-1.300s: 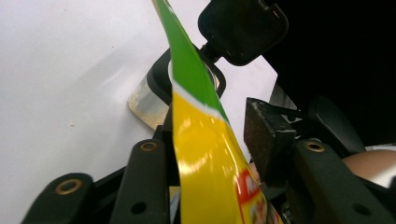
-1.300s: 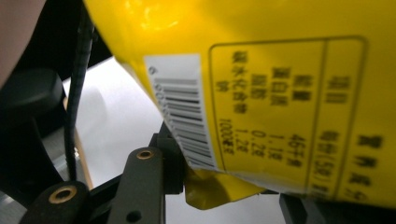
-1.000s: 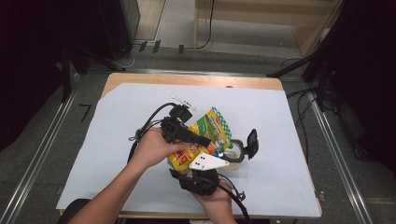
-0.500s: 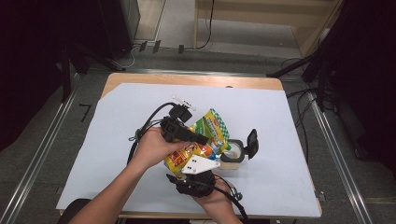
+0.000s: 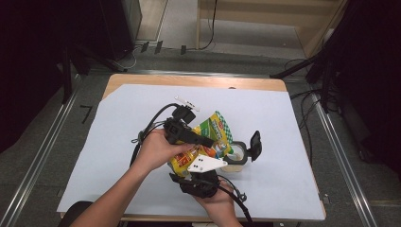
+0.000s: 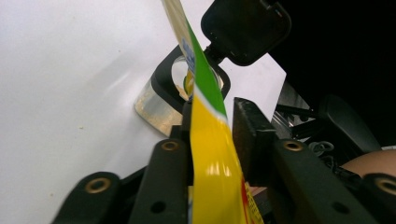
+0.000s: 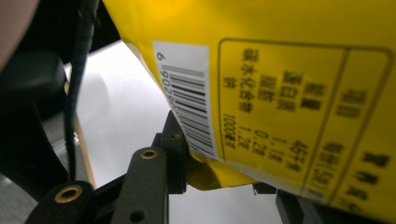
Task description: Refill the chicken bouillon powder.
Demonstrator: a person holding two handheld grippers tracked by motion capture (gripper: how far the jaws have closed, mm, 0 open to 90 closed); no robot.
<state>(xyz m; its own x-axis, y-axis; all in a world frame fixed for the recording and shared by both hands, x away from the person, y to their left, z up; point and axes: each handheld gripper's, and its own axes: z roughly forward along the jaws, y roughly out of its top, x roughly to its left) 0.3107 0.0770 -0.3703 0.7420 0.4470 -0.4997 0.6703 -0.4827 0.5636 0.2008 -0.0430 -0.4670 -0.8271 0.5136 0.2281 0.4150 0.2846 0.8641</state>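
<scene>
A yellow and green snack bag (image 5: 215,127) hangs tilted over a clear container (image 5: 236,158) whose black lid (image 5: 255,144) stands flipped open. My left gripper (image 5: 212,142) reaches in from the left. Its jaws have just been opening, and the bag (image 6: 210,154) runs between them against one pad, a thin gap off the other. Past them stand the container (image 6: 159,107) and the lid (image 6: 245,28). My right gripper (image 5: 196,165) comes up from below. Its jaws have just been closing and grip the bag's lower end (image 7: 289,93), my right gripper (image 7: 229,168) pinching the corner by the barcode.
A white paper sheet (image 5: 142,109) covers the wooden table (image 5: 189,80). Cables trail from both grippers across the sheet. Metal floor rails (image 5: 42,156) run along both sides of the table, and dark equipment stands at the back left.
</scene>
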